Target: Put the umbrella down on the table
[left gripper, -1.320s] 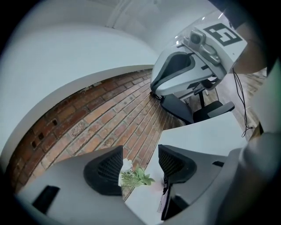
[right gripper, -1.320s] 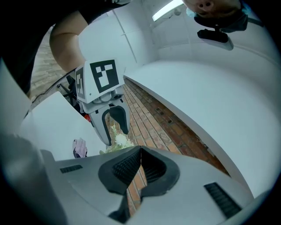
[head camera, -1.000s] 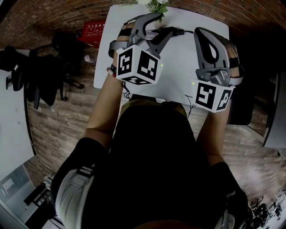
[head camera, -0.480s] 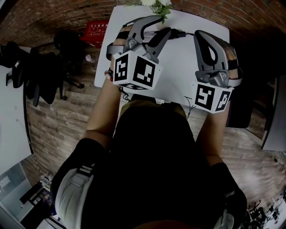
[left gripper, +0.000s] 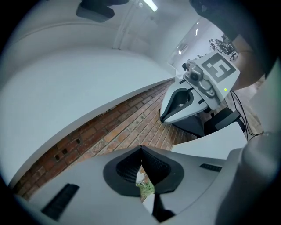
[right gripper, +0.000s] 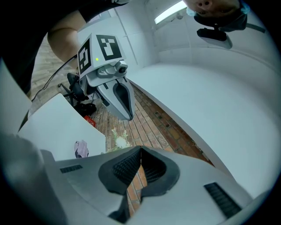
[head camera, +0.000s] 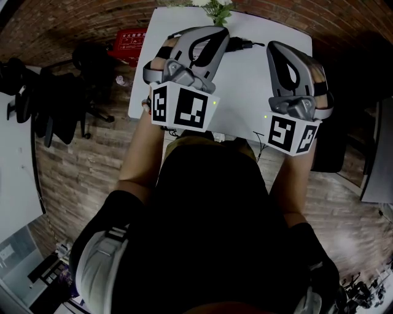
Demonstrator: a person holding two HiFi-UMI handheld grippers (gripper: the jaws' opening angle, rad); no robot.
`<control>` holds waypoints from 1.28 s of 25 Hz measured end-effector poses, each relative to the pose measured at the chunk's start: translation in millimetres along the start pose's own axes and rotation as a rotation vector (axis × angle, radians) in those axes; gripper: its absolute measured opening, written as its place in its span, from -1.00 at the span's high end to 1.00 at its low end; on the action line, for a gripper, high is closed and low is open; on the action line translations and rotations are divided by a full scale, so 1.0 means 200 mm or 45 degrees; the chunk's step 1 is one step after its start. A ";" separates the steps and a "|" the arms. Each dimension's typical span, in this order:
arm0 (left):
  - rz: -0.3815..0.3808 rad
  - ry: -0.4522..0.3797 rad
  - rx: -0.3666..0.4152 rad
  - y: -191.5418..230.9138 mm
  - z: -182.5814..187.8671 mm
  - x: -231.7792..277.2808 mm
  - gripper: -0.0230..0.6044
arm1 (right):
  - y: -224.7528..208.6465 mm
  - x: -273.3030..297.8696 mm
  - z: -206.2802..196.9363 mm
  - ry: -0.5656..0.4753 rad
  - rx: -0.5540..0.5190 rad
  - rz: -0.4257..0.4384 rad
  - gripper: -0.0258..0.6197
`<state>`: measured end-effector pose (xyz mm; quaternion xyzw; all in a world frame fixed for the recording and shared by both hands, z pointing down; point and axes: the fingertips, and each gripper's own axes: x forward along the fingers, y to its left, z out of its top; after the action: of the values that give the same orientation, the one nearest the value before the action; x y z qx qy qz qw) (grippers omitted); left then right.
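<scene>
The umbrella [head camera: 241, 44] shows as a dark, folded shape lying on the white table [head camera: 245, 92] near its far edge; most of it is hidden behind my left gripper. My left gripper [head camera: 218, 34] hangs just left of the umbrella, shut, with nothing between its pads. In the left gripper view its fingertips [left gripper: 141, 150] meet, and only a plant shows through the gap below them. My right gripper [head camera: 277, 46] hovers over the table's right side, shut and empty, its fingertips [right gripper: 140, 151] touching.
A green plant [head camera: 216, 7] stands at the table's far edge. A small crumpled purple-white item [right gripper: 81, 148] lies on the table. A red box [head camera: 128, 43] and dark chairs [head camera: 61, 104] stand on the wooden floor at the left. A brick wall rises beyond the table.
The left gripper's jaws, open around the umbrella's end a second ago, have closed empty. That gripper has lifted away from the umbrella. The right gripper has stayed still.
</scene>
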<state>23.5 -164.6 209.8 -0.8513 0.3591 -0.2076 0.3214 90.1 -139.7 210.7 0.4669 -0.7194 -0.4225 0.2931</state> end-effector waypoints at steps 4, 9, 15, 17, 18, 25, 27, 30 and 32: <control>0.006 -0.050 -0.009 -0.01 0.03 -0.03 0.88 | -0.01 -0.03 0.01 -0.005 -0.002 -0.010 0.83; 0.026 -0.062 0.001 -0.01 0.05 -0.05 0.89 | -0.02 -0.05 0.03 -0.007 -0.006 -0.013 0.83; 0.045 -0.069 0.030 -0.02 0.09 -0.07 0.89 | -0.03 -0.07 0.05 -0.017 -0.012 -0.019 0.83; 0.049 -0.087 0.035 -0.02 0.11 -0.08 0.88 | -0.04 -0.07 0.06 -0.019 -0.013 -0.023 0.83; 0.051 -0.096 0.038 -0.02 0.13 -0.09 0.89 | -0.04 -0.08 0.07 -0.022 -0.011 -0.024 0.83; 0.031 -0.119 0.079 -0.05 0.16 -0.08 0.89 | -0.03 -0.09 0.07 -0.044 0.016 -0.011 0.83; 0.032 -0.120 0.080 -0.05 0.15 -0.09 0.88 | -0.03 -0.09 0.08 -0.049 0.020 -0.003 0.83; 0.038 -0.130 0.081 -0.05 0.16 -0.09 0.88 | -0.02 -0.09 0.08 -0.048 0.019 0.009 0.83; 0.043 -0.134 0.083 -0.05 0.16 -0.09 0.88 | -0.01 -0.09 0.07 -0.048 0.019 0.014 0.83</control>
<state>35.4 -132.9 192.5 -0.8439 0.3492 -0.1688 0.3707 86.1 -118.0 201.4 0.4570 -0.7306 -0.4241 0.2783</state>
